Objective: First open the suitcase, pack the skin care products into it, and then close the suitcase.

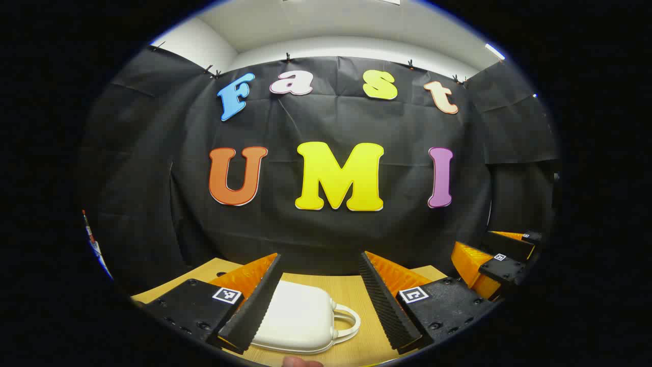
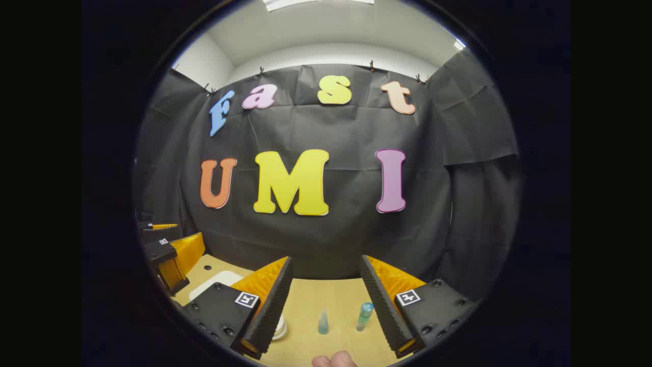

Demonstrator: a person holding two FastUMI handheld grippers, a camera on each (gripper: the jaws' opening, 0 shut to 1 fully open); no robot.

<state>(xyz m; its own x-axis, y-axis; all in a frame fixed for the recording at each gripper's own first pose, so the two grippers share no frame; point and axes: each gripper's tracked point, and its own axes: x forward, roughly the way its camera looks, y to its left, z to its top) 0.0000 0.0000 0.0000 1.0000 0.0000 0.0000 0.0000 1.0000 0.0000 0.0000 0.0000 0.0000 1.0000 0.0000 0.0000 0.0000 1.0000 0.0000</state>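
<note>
While both tongs hover above the light wooden table [image 1: 351, 295], each stands released, jaws spread and grasping nothing. In the left gripper view, the left gripper [image 1: 318, 298] frames the white hard-shell suitcase with a looped handle [image 1: 300, 318] — lid down, lying flat at 6 o'clock; the right gripper [image 1: 489, 265] sits at 4 o'clock. In the right gripper view, between the right gripper's fingers [image 2: 377, 295] stand a small teal cone-capped bottle [image 2: 323, 322] and a teal tube [image 2: 364, 315] — a round white jar [image 2: 279, 329] at 7 o'clock.

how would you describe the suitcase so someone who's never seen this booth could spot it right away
Start at the light wooden table before the black cloth wall. In the left gripper view, a small white hard-shell suitcase lies flat and closed between the open left gripper fingers. Its rounded corners and looped white handle set it apart.
</note>
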